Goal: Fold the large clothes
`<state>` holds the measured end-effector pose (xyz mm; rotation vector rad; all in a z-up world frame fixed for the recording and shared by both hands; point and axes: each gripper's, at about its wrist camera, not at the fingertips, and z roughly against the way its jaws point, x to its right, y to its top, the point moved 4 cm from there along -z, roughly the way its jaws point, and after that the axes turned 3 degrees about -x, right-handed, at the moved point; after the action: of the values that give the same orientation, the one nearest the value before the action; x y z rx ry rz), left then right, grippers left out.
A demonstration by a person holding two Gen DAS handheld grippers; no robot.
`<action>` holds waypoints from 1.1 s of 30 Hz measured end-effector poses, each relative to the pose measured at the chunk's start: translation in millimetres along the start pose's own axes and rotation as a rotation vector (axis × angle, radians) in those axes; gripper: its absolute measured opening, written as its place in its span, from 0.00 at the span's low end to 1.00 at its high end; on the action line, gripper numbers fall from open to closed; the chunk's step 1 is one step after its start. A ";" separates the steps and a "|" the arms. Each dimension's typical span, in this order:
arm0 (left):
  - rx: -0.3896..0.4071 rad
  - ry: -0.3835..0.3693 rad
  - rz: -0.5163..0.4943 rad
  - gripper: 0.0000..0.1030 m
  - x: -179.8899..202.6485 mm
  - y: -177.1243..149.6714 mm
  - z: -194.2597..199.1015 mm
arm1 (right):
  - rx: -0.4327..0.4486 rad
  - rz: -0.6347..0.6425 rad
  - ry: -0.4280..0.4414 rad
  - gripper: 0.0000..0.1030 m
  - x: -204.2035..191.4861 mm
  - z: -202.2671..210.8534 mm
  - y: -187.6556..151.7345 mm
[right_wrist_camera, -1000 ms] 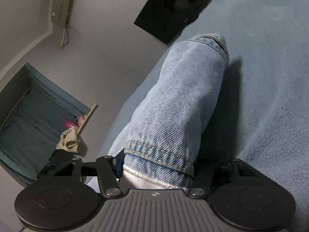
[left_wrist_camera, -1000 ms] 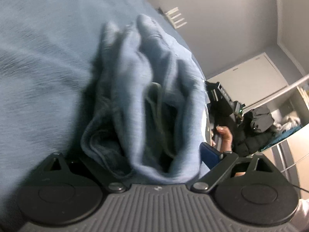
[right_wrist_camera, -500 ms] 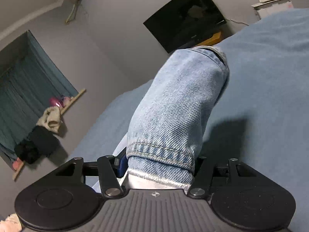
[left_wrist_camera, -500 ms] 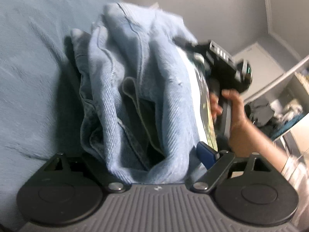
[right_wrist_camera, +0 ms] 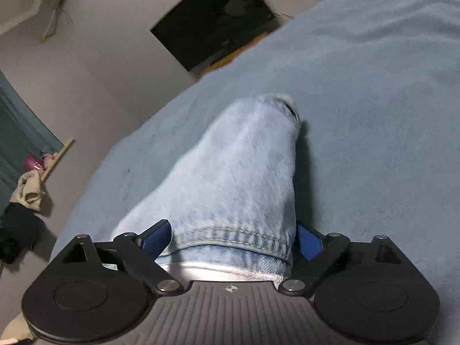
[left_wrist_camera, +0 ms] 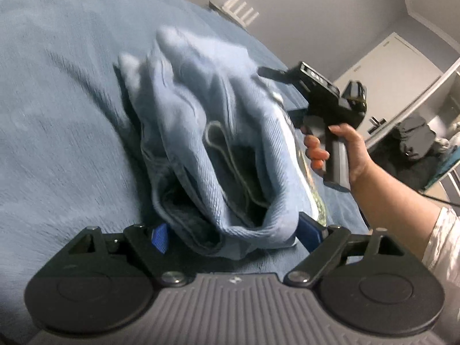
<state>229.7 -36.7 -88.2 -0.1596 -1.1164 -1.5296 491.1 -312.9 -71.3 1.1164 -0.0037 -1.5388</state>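
— Jeans (left_wrist_camera: 218, 149), where are they lying right now?

— They are resting bunched up on the blue bed cover (left_wrist_camera: 57, 115), a thick folded bundle of pale denim. The end with the open layers is sitting between the blue pads of the left tool (left_wrist_camera: 233, 234), and the hemmed end (right_wrist_camera: 230, 241) is sitting between the pads of the right tool (right_wrist_camera: 233, 237).

— Is the left tool pinching the cloth?

— Its jaws are standing wide with the denim filling the gap. Whether the pads are really pressing on the fabric I cannot tell; the picture is smeared there.

— And the right one?

— Its jaws have just been opening, with the hem lying loose between them. Both blue pads are showing at the sides of the cloth, spread apart.

— Who is holding it?

— A person's right hand (left_wrist_camera: 342, 146) is wrapping round the black handle, just beside the far side of the bundle, with a light sleeve (left_wrist_camera: 444, 244) showing at the wrist.

— Anything else around?

— A dark screen (right_wrist_camera: 215, 17) is hanging on the grey wall beyond the bed, and a white door (left_wrist_camera: 388, 69) is standing in the corner.
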 end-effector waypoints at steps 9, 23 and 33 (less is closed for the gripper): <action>0.360 0.205 -0.153 0.85 26.8 10.0 71.6 | 0.072 -0.077 -0.036 0.90 -1.8 -13.3 7.1; 0.141 0.123 -0.412 0.68 54.6 -48.1 -3.7 | 0.120 0.271 -0.302 0.33 -42.1 -51.0 22.8; 0.094 0.116 -0.376 0.67 48.9 -43.7 -31.9 | 0.111 0.414 -0.440 0.45 -61.2 -74.5 13.3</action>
<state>193.0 -99.1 -97.5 0.2132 -1.1667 -1.7867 540.1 -229.1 -65.9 0.7786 -0.5892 -1.3851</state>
